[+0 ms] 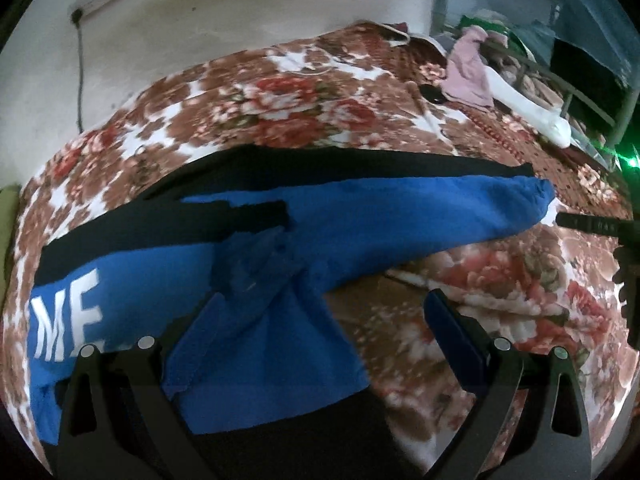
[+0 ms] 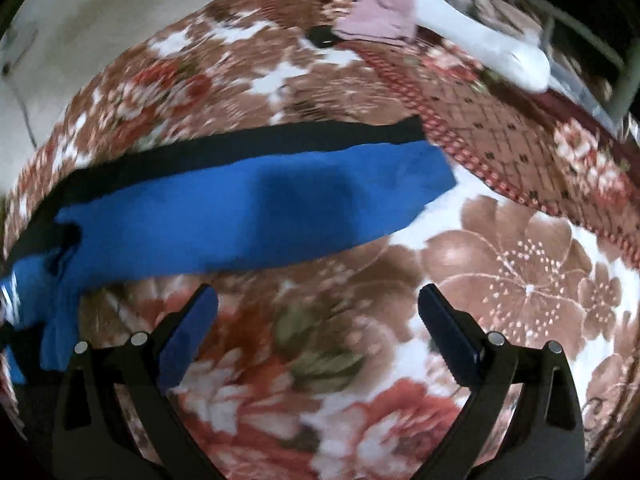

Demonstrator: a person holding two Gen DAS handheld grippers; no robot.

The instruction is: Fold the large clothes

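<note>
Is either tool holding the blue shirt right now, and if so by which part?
Nothing is held. The left tool and the right tool are both open above the bed; the blue shirt lies loose on the floral blanket.

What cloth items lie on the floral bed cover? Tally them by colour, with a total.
Blue and black: 1, the large garment with white lettering, spread across the bed cover
Pink: 1, a crumpled cloth near the far edge
White: 1, a long cloth beside the pink one
Total: 3
</note>
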